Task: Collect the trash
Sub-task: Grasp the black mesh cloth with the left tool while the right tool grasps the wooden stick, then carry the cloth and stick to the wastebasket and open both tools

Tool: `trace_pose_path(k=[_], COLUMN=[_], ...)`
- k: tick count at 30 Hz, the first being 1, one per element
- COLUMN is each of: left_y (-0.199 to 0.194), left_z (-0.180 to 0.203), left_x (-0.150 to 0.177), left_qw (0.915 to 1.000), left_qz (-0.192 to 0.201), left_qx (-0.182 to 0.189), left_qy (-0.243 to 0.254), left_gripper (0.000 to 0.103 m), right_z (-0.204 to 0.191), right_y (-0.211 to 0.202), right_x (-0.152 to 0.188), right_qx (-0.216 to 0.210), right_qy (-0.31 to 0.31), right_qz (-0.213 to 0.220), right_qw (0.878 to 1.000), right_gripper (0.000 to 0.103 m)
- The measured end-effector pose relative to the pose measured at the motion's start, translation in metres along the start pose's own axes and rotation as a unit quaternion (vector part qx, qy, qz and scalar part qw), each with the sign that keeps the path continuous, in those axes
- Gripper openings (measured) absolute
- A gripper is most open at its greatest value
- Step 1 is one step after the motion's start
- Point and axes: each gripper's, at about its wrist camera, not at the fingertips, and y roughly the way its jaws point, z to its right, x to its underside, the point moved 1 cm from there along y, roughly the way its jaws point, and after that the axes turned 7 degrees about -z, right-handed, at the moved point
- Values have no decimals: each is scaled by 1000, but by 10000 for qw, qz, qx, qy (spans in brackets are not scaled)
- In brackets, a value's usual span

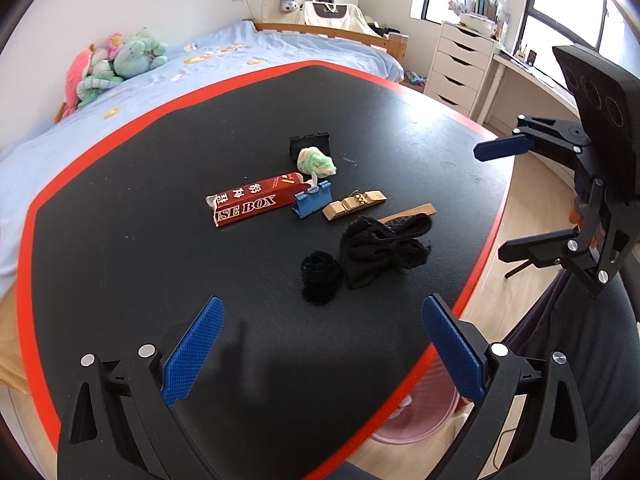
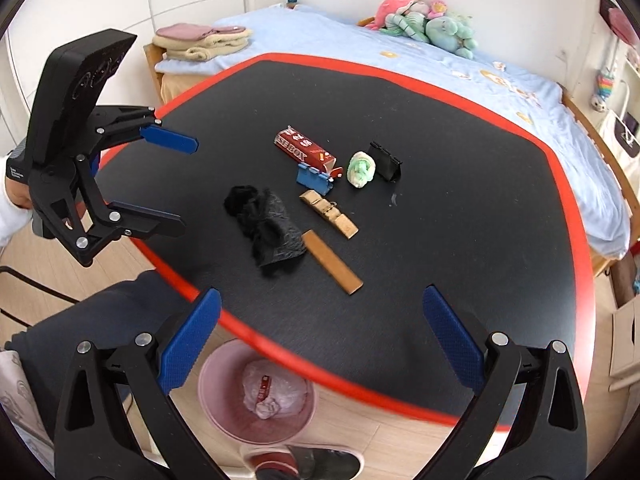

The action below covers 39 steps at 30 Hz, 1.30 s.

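Observation:
A black table (image 1: 160, 208) with a red rim holds a red box (image 1: 254, 203) (image 2: 304, 148), a crumpled green-white tissue (image 1: 316, 161) (image 2: 361, 169), a blue binder clip (image 1: 312, 199) (image 2: 316, 178), a black binder clip (image 1: 310, 142) (image 2: 385, 160), a tan watch strap (image 1: 354, 205) (image 2: 330, 214), a tan strip (image 2: 332, 262) and black socks (image 1: 380, 250) (image 2: 266, 226). A pink trash bin (image 2: 256, 396) with wrappers stands on the floor under the near edge. My left gripper (image 1: 320, 350) (image 2: 176, 184) is open and empty above the table's near side. My right gripper (image 2: 320, 340) (image 1: 496, 200) is open and empty over the edge.
A bed with a blue sheet (image 1: 160, 80) and plush toys (image 1: 116, 64) lies behind the table. White drawers (image 1: 460, 68) and a desk stand by the window. Folded towels (image 2: 200, 42) lie at the bed's foot. My shoe (image 2: 304, 460) is beside the bin.

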Motion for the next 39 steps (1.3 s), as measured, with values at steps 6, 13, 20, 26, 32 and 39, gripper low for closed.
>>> trace_pose_path(k=[6, 13, 20, 26, 32, 39], left_y=[16, 29, 32, 30, 28, 12], left_z=[-9, -12, -12, -13, -13, -10], left_x=[-5, -7, -10, -12, -10, -6], left_qw=[9999, 9996, 9995, 9995, 9996, 9999], left_qz=[-105, -168, -127, -130, -144, -25], left_qx=[-10, -8, -1, -70, -77, -46], left_qy=[104, 246, 290, 296, 221, 97], left_gripper=[95, 74, 57, 24, 22, 22], right_z=[13, 18, 15, 6, 1, -2], right_y=[24, 42, 50, 48, 46, 28], right_x=[-7, -10, -16, -17, -14, -7], right_qx=[-81, -185, -316, -377, -283, -243], right_qy=[-119, -224, -327, -417, -319, -77], right_qz=[-171, -232, -223, -242, -252, -110], right_qw=[9998, 9993, 9987, 9981, 9988, 9996], right_gripper=[81, 59, 39, 14, 11, 11])
